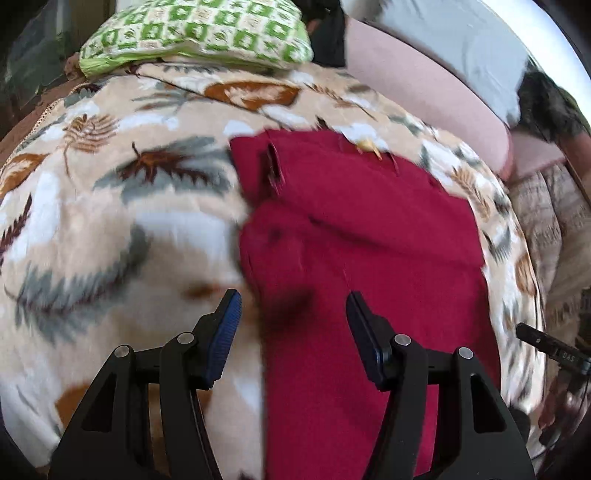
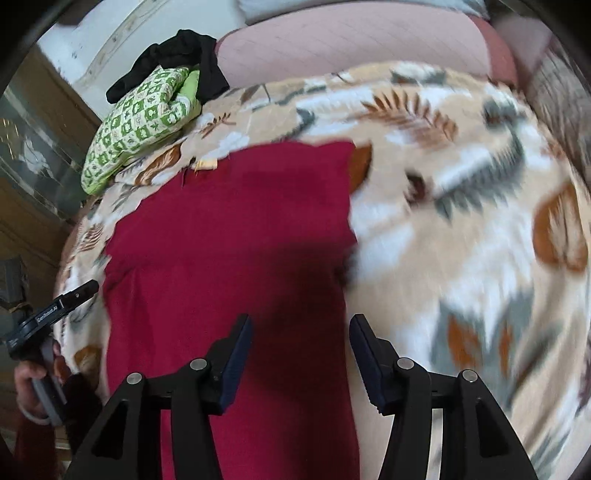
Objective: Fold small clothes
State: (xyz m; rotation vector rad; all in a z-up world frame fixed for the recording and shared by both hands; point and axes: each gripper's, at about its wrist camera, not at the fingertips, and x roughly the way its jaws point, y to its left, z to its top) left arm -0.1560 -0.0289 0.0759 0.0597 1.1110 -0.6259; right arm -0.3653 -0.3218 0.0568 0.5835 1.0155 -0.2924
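Note:
A dark red garment (image 1: 369, 240) lies flat on a leaf-patterned fleece blanket (image 1: 110, 221), with a belt loop (image 1: 273, 170) and a small yellow tag (image 1: 367, 146) near its far edge. My left gripper (image 1: 293, 299) hovers open above the garment's left edge, nothing between its blue pads. In the right wrist view the same garment (image 2: 229, 221) spreads over the blanket (image 2: 461, 221). My right gripper (image 2: 300, 321) is open above the garment's right edge, and its jaws hold nothing. Both views are motion-blurred.
A green checked pillow (image 1: 199, 33) (image 2: 136, 122) lies at the blanket's far end, with a black cloth (image 2: 184, 55) draped beside it. A pink sheet (image 2: 351, 48) runs behind. A hand (image 2: 33, 373) holds the other gripper's handle at the left edge.

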